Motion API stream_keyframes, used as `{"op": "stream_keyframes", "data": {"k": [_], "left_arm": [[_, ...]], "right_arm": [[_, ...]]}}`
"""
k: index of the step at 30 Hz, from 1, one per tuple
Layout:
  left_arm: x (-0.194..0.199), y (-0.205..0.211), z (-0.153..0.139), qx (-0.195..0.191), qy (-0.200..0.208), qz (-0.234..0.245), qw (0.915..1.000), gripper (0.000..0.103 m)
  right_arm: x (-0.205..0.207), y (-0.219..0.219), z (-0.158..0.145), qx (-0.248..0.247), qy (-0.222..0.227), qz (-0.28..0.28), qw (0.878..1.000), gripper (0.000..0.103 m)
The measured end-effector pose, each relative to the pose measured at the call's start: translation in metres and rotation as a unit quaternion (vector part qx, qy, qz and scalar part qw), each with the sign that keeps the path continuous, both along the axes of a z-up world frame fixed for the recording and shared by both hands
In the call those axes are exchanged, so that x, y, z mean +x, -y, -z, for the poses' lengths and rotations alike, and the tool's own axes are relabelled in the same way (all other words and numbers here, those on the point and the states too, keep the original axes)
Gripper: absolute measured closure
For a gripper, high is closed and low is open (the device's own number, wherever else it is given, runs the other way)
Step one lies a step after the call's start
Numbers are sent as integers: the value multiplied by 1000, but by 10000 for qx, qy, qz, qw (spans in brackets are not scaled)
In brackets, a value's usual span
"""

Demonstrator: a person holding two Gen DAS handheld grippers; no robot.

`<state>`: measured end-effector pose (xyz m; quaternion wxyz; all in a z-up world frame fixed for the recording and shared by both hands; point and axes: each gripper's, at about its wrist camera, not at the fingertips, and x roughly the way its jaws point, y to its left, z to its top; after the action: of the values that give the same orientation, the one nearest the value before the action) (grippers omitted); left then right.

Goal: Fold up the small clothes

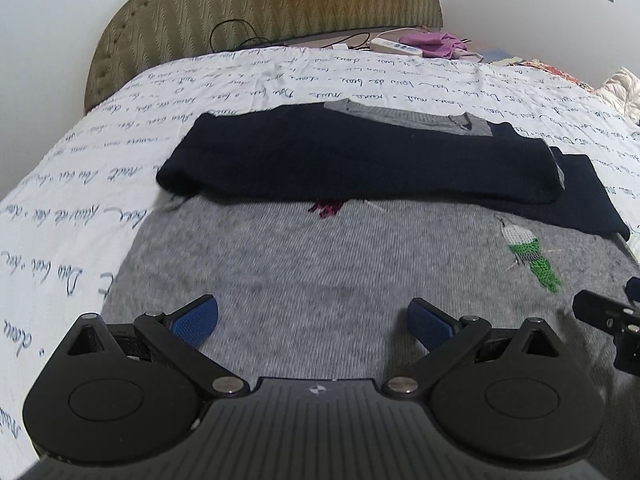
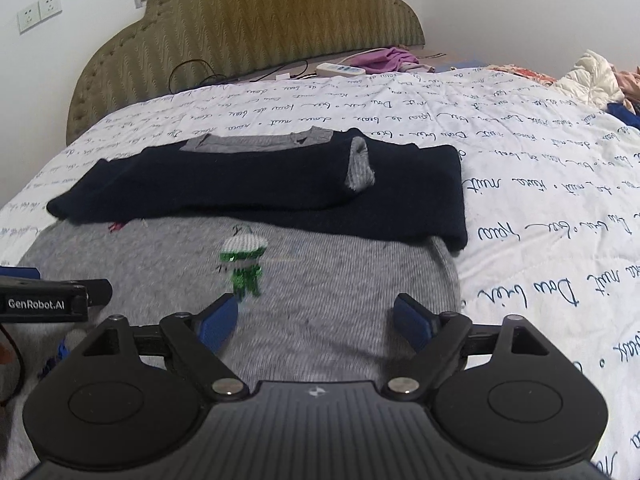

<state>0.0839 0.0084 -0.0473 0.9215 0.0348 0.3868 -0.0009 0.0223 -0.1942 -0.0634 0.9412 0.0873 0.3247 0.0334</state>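
A bed (image 1: 100, 152) with a white cover printed in blue handwriting fills both views, backed by one olive padded headboard (image 1: 280, 4) against a white wall. One sweater (image 1: 320, 272) lies flat on the cover: a grey knit body with two navy sleeves (image 1: 360, 160) folded across its upper part, one laid over the other, and a grey collar showing beyond them. Two small knitted motifs sit on the grey front, a green and white bird (image 1: 528, 252) and a red patch (image 1: 326, 208) half hidden under the sleeve edge. The left tongs (image 1: 312, 322) and the right tongs (image 2: 316, 320) both hover over the near hem of the grey knit, released, blue pads spread wide with nothing between them. By the headboard lie one white power strip (image 1: 396, 46), black cables and a purple cloth (image 1: 434, 42). Only the right view shows two wall sockets (image 2: 38, 12), the grey cuff (image 2: 360, 166) of the upper sleeve, and a heap of pale bedding (image 2: 588, 76) at the far right; the left view shows the right tongs' tip at its right edge.
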Motion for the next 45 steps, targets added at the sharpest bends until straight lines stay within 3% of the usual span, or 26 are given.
{"op": "stream_keyframes", "data": {"k": [11, 21, 27, 37, 41, 45], "left_arm": [[-28, -13, 0, -6, 72, 14, 10000, 1], [-42, -22, -1, -104, 48, 0, 9999, 1], [-51, -23, -3, -77, 84, 56, 9999, 1], [-66, -32, -3, -121, 61, 82, 9999, 1], [-70, -33, -3, -101, 66, 104, 9999, 1], [-76, -35, -3, -53, 57, 144, 9999, 1]], "right_arm": [[-32, -7, 3, -57, 74, -260, 9996, 17], [-62, -14, 1, -705, 325, -361, 9963, 17], [-74, -13, 3, -806, 347, -436, 9952, 17], [-86, -17, 7, -487, 255, -566, 9969, 17], [-88, -13, 7, -149, 220, -568, 9980, 14], [-89, -9, 3, -277, 179, -518, 9981, 13]]}}
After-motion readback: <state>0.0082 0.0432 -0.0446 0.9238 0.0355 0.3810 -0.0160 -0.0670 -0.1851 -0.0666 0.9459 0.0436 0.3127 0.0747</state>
